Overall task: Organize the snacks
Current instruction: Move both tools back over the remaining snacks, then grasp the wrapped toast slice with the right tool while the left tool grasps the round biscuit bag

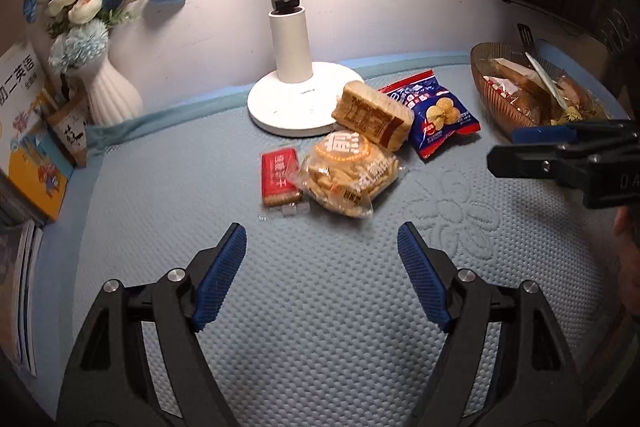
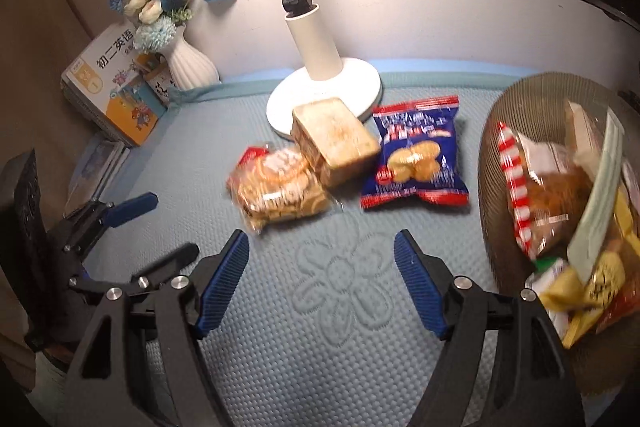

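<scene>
Both grippers, left (image 1: 322, 255) and right (image 2: 320, 263), spread wide and empty above mat (image 1: 320, 327); four snack packs (image 1: 348, 171) loose near lamp (image 1: 288, 67), bowl (image 2: 520, 99) holding others.

The left gripper (image 1: 322, 263) is built of matte black plastic arms shaped like open triangular frames, joined by round silver screws at the pivots. Each of its fingers (image 1: 224, 271) carries a long blue pad with fine crosswise ribbing. The right gripper (image 2: 320, 267) has the same make: black framed arms, silver screw heads, ribbed blue pads. Pale letters, only partly readable, are moulded into its black body where it shows at the right of the left wrist view.
</scene>
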Demonstrator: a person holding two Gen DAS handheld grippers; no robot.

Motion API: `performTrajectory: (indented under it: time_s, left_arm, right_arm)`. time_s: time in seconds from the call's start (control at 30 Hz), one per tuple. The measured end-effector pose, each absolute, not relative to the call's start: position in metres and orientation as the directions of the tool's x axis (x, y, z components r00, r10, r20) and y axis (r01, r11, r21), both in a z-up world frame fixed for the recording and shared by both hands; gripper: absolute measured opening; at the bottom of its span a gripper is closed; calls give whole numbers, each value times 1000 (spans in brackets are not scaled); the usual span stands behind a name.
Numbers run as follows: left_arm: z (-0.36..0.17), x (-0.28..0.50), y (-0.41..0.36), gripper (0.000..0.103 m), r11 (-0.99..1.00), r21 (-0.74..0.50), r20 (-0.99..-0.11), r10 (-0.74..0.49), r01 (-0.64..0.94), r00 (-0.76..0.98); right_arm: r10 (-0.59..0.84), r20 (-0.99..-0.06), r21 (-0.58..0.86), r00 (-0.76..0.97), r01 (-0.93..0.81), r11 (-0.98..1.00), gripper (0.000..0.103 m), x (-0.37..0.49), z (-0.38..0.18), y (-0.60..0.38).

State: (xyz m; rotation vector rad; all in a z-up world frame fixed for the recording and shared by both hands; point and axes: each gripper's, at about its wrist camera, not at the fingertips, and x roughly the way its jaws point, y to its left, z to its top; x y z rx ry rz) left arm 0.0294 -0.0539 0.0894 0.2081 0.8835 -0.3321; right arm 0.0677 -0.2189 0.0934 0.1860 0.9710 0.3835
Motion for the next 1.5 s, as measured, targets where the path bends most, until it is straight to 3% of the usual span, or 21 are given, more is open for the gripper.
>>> performTrajectory:
  time_s: [0.17,0.37,0.7,0.93,1.1,1.17,1.2,1.33,1.5]
  left_arm:
    - [79,73,-64,85,845,-80,-792,-377,529,481]
    - [47,108,-82,85,801,-81,-829,-384,593,405]
    - [35,118,-85,88,777,-89,-807,-423,623,412]
    - [30,122,-88,89,767,-113,-816,-435,632,382]
    - [31,105,-92,92,720,-110,-828,-448,685,338]
    - [29,105,-98,88,743,-51,-841,-393,668,372]
    - [27,107,-102,78,751,-15,-850,-358,660,387]
    - [30,102,-105,67,752,13,-848,-341,659,405]
    - [52,82,-92,64,778,-38,-817,-386,627,429]
  right_arm:
    - [428,-765,352,481,-245,904,79,132,89,-210]
    - [397,-800,281,451,-303,911,79,171,66,-187]
    - [383,-821,242,423,-348,905,81,191,30,-176]
    - [336,-809,158,483,-372,915,58,175,33,-175]
    - [358,-800,204,482,-343,917,54,171,38,-184]
    - [347,-795,197,498,-329,924,54,165,43,-184]
    - [345,-790,196,506,-325,925,54,162,45,-182]
    - [350,-770,206,534,-312,928,54,146,62,-185]
    - [390,-732,238,559,-326,915,54,113,89,-195]
